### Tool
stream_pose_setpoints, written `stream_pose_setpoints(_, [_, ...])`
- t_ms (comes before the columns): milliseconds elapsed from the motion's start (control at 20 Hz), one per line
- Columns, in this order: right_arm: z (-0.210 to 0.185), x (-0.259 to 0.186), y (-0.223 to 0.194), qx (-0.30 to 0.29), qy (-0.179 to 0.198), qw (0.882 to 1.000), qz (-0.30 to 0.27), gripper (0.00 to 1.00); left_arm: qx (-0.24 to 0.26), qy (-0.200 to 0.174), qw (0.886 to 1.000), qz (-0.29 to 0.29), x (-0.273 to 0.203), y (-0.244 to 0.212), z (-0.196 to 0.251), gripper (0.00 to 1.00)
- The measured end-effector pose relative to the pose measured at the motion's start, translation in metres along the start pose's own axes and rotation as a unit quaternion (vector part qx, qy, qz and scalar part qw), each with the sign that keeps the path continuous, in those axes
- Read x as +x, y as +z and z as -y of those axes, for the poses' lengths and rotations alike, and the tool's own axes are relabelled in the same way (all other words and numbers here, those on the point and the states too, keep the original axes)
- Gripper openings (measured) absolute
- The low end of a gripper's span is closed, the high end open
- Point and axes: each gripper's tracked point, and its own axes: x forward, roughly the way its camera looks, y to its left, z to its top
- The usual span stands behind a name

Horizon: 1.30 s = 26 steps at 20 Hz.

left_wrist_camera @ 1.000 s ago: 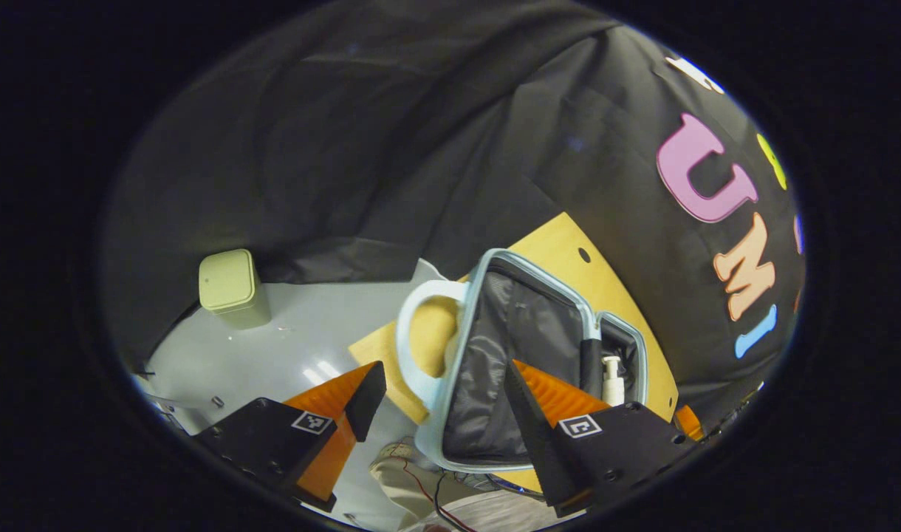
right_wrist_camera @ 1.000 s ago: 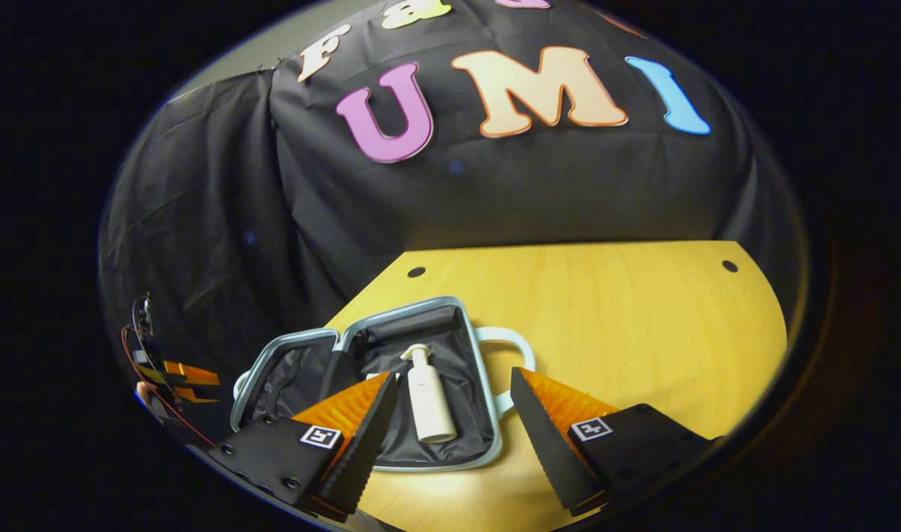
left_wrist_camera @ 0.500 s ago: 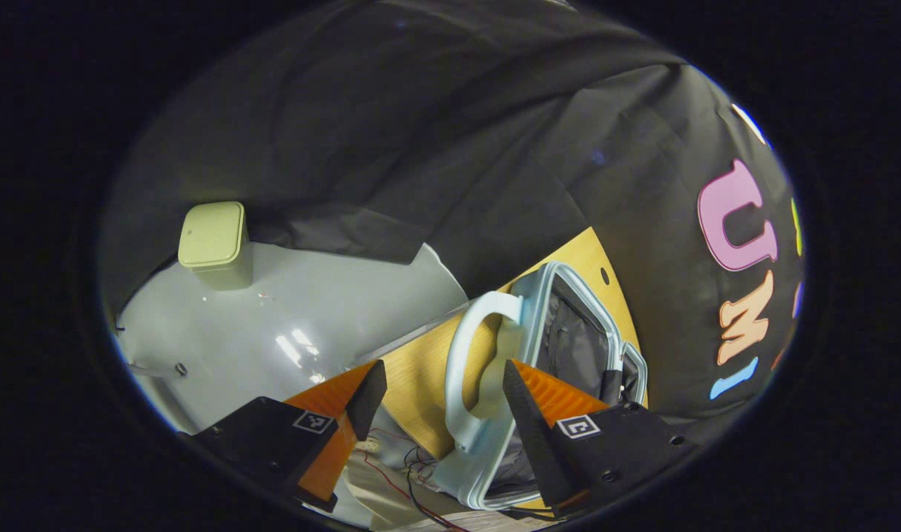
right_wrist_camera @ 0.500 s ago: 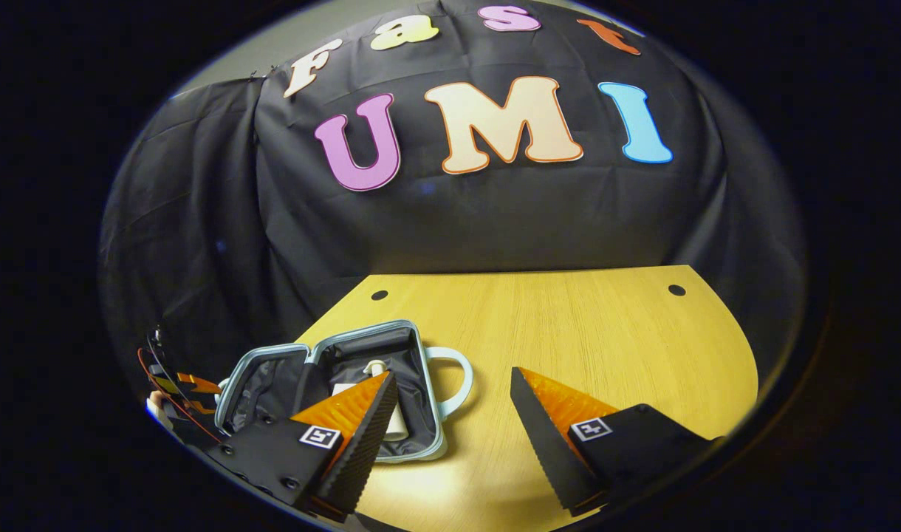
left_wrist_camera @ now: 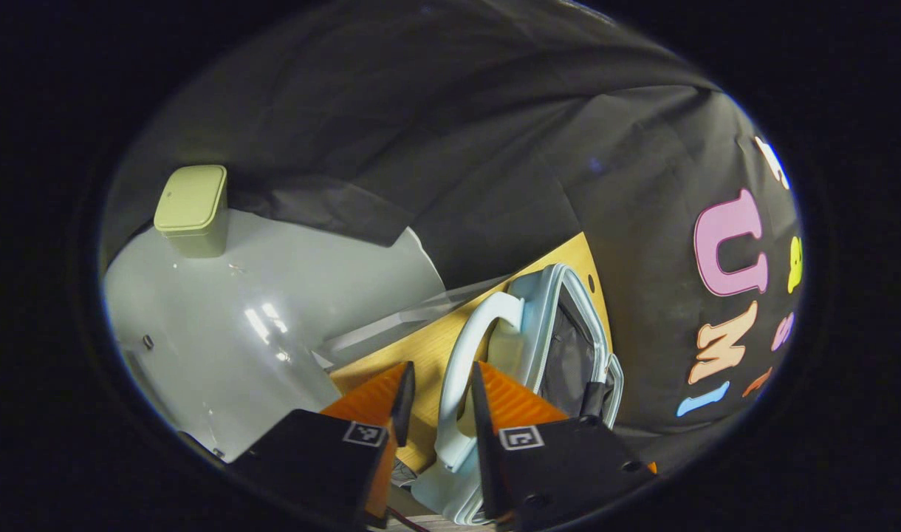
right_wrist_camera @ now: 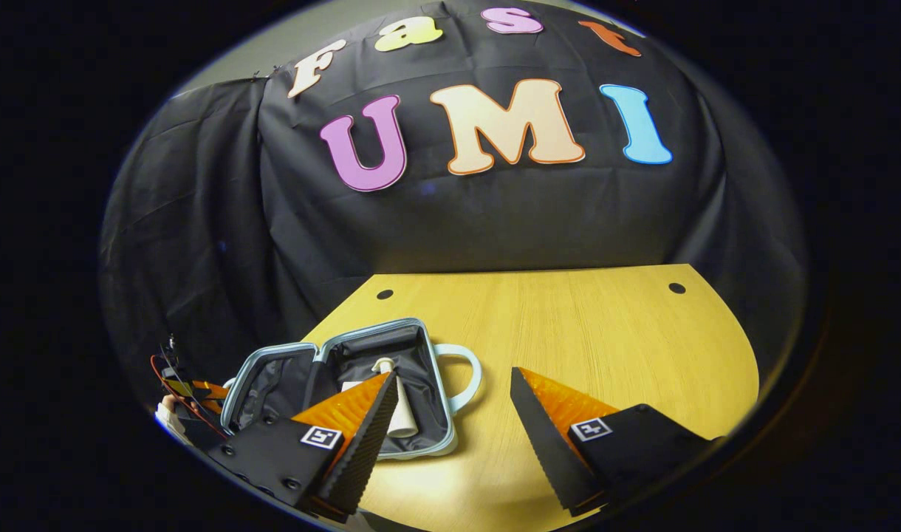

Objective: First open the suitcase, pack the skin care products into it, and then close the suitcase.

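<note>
Up close, left tongs (left_wrist_camera: 437,384) narrow around suitcase handle (left_wrist_camera: 459,369); farther off, right tongs (right_wrist_camera: 454,391) gape above bottle (right_wrist_camera: 400,406)

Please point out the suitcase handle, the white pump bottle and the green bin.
suitcase handle (left_wrist_camera: 458,369), left gripper view, on its curved bar.
white pump bottle (right_wrist_camera: 405,415), right gripper view, on its body.
green bin (left_wrist_camera: 190,199), left gripper view, on its lid.

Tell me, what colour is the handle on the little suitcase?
Pale blue, like the suitcase rim. The handle shows best in the left gripper view.
</note>
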Motion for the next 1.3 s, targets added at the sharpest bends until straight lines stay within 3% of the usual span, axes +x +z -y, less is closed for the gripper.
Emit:
stream_pose_setpoints(100, [-0.002, 0.002, -0.002, -0.007, 0.003, 1.0, -0.002, 0.96, 0.005, 0.005, 1.0, 0.001, 0.0, 0.0, 0.003, 0.13])
stream_pose_setpoints(150, [-0.002, 0.002, -0.003, -0.012, 0.002, 1.0, -0.003, 0.96, 0.015, 0.009, 1.0, 0.002, 0.001, 0.001, 0.002, 0.09])
stream_pose_setpoints(500, [0.008, -0.007, -0.008, -0.029, -0.008, 1.0, -0.002, 0.96, 0.071, 0.001, 0.997, 0.006, -0.017, 0.002, 0.03, 0.0])
stream_pose_setpoints(900, [0.041, -0.015, -0.01, -0.026, -0.014, 1.0, 0.002, 0.97, 0.155, -0.06, 0.985, 0.052, -0.082, 0.013, 0.136, 0.0])
stream_pose_setpoints(1050, [0.056, -0.016, -0.008, -0.018, -0.01, 1.0, 0.005, 0.97, 0.204, -0.072, 0.974, 0.064, -0.102, 0.001, 0.183, 0.0])
stream_pose_setpoints(1100, [0.061, -0.018, -0.008, -0.015, -0.009, 1.0, 0.006, 0.92, 0.222, -0.073, 0.97, 0.066, -0.105, -0.005, 0.196, 0.0])
stream_pose_setpoints(1150, [0.068, -0.018, -0.007, -0.011, -0.007, 1.0, 0.007, 0.97, 0.237, -0.076, 0.966, 0.069, -0.109, -0.012, 0.212, 0.0])
stream_pose_setpoints(1250, [0.083, -0.021, -0.004, -0.007, -0.007, 1.0, 0.011, 0.92, 0.265, -0.075, 0.959, 0.068, -0.116, -0.027, 0.241, 0.0])
stream_pose_setpoints(1300, [0.091, -0.021, -0.002, -0.007, -0.008, 1.0, 0.013, 0.96, 0.277, -0.079, 0.955, 0.069, -0.119, -0.035, 0.256, 0.0])
